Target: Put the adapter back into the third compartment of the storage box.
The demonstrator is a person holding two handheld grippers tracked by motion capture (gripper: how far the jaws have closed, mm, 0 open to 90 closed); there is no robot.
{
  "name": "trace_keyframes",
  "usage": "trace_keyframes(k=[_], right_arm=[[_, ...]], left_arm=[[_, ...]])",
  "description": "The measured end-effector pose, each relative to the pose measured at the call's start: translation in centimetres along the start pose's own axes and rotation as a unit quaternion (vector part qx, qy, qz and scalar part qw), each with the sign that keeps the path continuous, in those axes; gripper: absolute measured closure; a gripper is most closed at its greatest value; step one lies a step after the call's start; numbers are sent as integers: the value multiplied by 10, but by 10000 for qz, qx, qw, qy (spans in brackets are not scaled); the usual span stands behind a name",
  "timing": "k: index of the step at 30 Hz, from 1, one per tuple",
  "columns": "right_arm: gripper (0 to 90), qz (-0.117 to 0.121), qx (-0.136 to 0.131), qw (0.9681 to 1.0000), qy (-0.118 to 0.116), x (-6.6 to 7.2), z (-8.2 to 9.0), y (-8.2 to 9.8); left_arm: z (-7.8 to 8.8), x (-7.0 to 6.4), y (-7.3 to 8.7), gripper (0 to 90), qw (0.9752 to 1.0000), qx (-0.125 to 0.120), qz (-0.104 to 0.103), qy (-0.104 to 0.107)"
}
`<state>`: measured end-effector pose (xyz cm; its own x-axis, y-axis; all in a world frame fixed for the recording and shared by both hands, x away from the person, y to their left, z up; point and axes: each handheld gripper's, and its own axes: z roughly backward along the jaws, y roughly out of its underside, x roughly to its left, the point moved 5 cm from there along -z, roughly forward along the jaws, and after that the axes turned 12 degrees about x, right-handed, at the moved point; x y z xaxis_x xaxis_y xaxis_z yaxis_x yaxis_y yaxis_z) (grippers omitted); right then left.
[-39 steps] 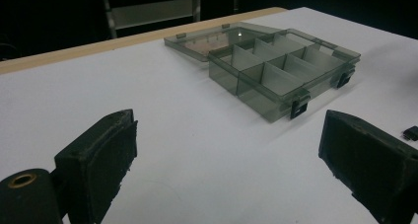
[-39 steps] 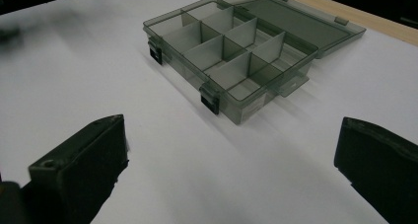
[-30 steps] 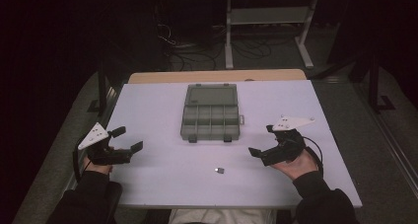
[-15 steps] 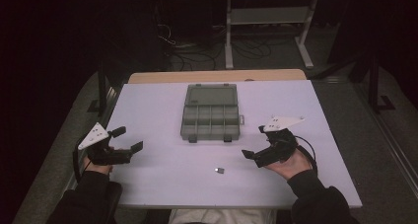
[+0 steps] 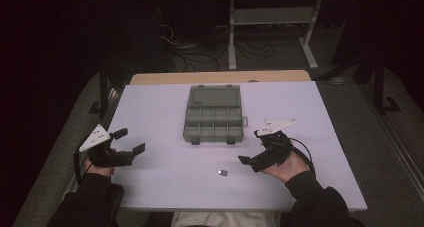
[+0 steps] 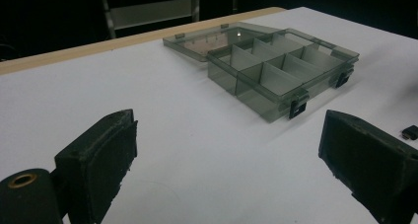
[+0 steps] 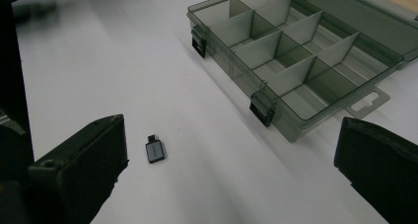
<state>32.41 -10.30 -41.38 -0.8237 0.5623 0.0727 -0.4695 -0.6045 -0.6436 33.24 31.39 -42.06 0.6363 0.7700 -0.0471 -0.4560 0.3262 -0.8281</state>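
Overhead light falls on the white counter (image 5: 165, 187), which reads bright with a faint lilac cast in the high view, while the floor and room beyond sink into near black. Shadows are soft and short beneath the clear box (image 5: 212, 114). A small glint sits on the box lid (image 6: 238, 34) in the left gripper view. The close black jaws are slightly soft, and the far left corner of the right gripper view smears with blur.

White table (image 5: 165, 107); wooden board edge (image 5: 165, 78) at 12 o'clock; metal shelf stand (image 5: 272, 17) and floor cables (image 5: 190, 49) beyond.
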Motion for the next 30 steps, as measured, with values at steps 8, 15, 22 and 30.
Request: trace_keyframes(k=[8,15,22,30], right_arm=[[0,116,92,9999,-83,6,-6,-3],[0,184,241,9994,-162,11,-14,-6],[0,305,412,9985,-181,14,-21,-7],[0,390,583,9972,-273,20,-31,-8]], left_arm=[[0,0,0,73,10000,-8,9,-9],[0,0,0,73,10000,-21,9,-3],[0,0,0,73,10000,-19,7,1],[0,0,0,73,10000,-16,6,5]])
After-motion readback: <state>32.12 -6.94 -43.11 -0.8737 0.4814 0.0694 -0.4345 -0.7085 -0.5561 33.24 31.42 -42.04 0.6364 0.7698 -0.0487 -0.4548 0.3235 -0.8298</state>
